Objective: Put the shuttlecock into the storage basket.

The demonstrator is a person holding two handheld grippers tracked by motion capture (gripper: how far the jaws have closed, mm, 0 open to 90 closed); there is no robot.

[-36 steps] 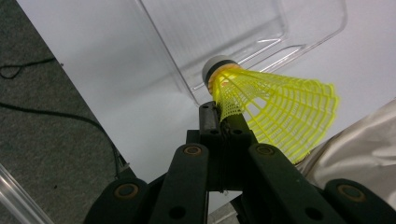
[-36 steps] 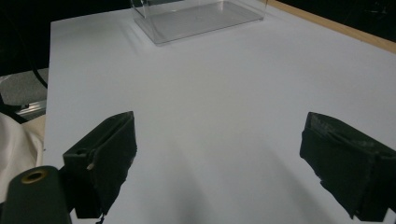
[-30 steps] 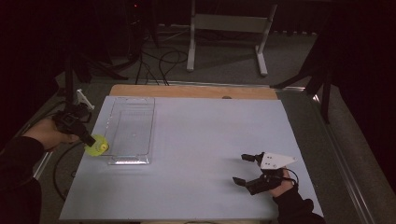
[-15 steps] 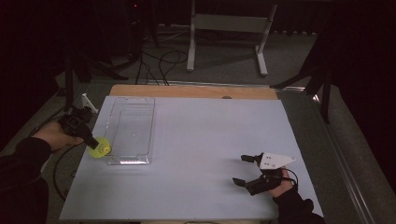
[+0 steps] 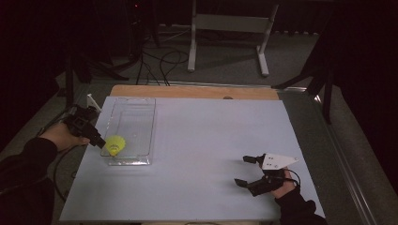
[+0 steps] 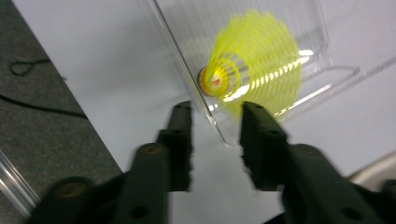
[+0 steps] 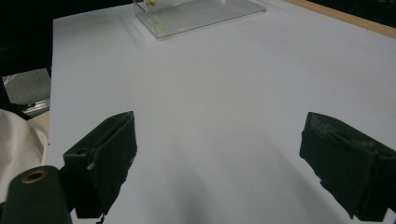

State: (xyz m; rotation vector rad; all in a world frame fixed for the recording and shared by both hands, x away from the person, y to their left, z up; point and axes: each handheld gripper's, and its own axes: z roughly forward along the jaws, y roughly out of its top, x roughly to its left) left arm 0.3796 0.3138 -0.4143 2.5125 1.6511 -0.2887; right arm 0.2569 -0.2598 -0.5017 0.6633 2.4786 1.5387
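Note:
A yellow shuttlecock lies in the near left corner of a clear plastic tray. In the left gripper view the shuttlecock is just beyond the jaw tips, cork end toward me, behind the tray's wall. My left gripper is open a little at the tray's left edge, its jaws either side of the wall and nothing between them. My right gripper rests wide open on the table at the front right, over bare surface.
The table top is a pale sheet with a wooden strip along its far edge. The tray lies far ahead in the right gripper view. Cables and a metal stand are on the floor beyond.
The shuttlecock has moved right, from the tray's left edge into the tray. The left gripper followed it and now stands open behind it. The right gripper has not moved.

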